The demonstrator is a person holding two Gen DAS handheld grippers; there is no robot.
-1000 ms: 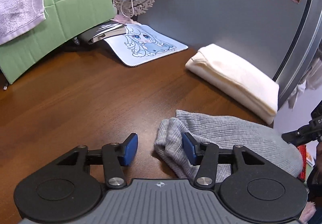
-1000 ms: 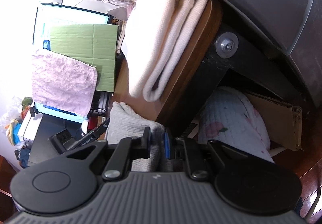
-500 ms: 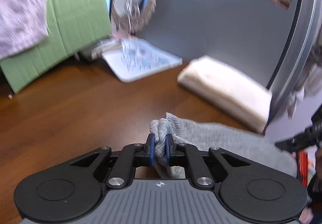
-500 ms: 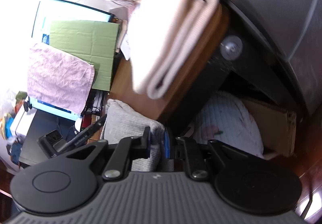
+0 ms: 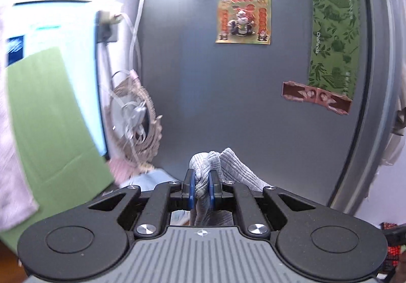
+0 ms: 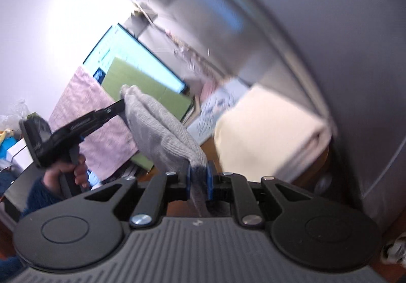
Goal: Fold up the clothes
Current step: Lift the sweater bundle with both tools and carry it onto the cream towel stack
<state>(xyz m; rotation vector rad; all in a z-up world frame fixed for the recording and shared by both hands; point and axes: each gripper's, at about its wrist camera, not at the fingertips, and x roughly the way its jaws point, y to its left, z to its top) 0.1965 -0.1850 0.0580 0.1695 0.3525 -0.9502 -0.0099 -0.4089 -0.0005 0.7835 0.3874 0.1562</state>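
Grey ribbed knit garment (image 5: 229,168) is off the table, strung in the air between both grippers. Left gripper (image 5: 201,187) is clamped on one bunched end, blue pads (image 5: 192,187) pressed into the fabric. Right gripper (image 6: 197,181) is clamped on the other end the same way. In the right wrist view the garment (image 6: 157,128) runs up and left from the right gripper to the tip of the left gripper (image 6: 121,106), which a hand (image 6: 73,171) in a dark blue sleeve holds by its grip.

Surface: brown wooden table (image 6: 206,149), only a small patch visible, below the hanging garment. Folded cream cloth (image 6: 269,130) sits on it at the right edge, against the grey fridge-like panel (image 5: 228,110). Light-blue printed mat (image 6: 215,107) lies just left of the cream cloth; blurred.

Room: grey panel fills most of the left wrist view and carries a colourful cartoon sticker (image 5: 243,18), a green leaf-pattern strip (image 5: 335,26) and a brown strip (image 5: 317,100) below it. Left of the panel: round ornate mirror (image 5: 134,123) with white cable draped on it, a lit monitor (image 6: 134,59), green cardboard sheet (image 5: 50,118) leaning in front of it, pink towel (image 6: 94,115) hung over that. Both views motion-blurred.
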